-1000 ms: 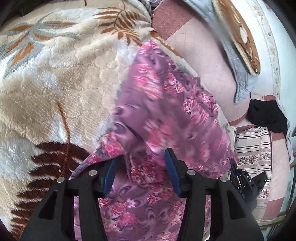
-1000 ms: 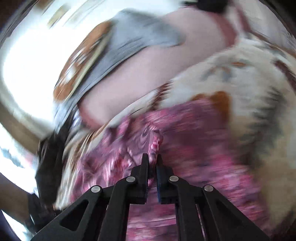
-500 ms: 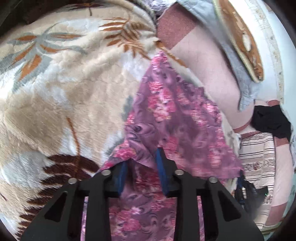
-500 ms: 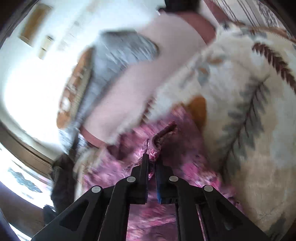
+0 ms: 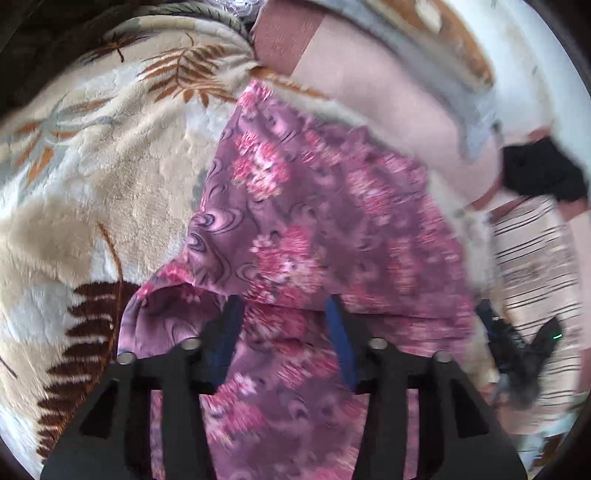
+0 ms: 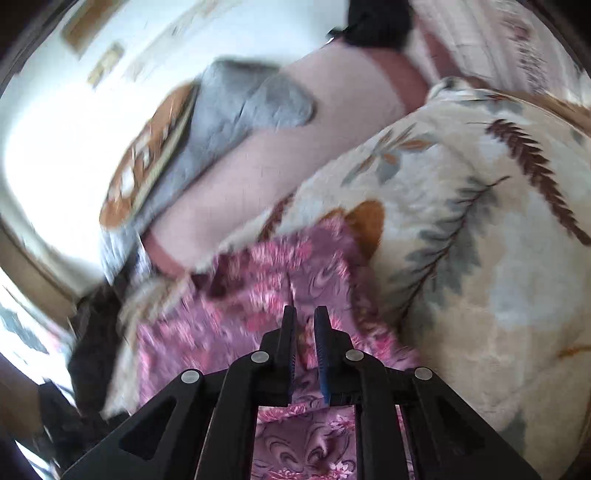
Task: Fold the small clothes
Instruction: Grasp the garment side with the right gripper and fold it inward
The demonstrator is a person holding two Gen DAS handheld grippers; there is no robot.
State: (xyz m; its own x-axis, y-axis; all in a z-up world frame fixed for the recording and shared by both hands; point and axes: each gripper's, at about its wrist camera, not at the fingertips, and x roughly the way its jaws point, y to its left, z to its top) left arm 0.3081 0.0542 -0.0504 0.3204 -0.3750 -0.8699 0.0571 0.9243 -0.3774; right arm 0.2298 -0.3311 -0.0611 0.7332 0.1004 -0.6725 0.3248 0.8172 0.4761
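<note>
From my left wrist view the purple floral garment (image 5: pixel 295 221) smears toward its right side and runs off the bottom edge behind the left gripper (image 5: pixel 284 314); a dark device (image 5: pixel 517 354) at right is too blurred for me to name; in the right wrist view the garment's far edge is streaked, and I cannot tell whether cloth touches the right gripper (image 6: pixel 304 325) pads; a black shape (image 6: pixel 376 22) is cut off at the top.

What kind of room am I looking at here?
Most likely a bedroom or living room at home: a plush leaf-patterned blanket is spread over soft furniture, a purple floral garment lies on it, and a pink cushion or mattress sits beside it.
</note>
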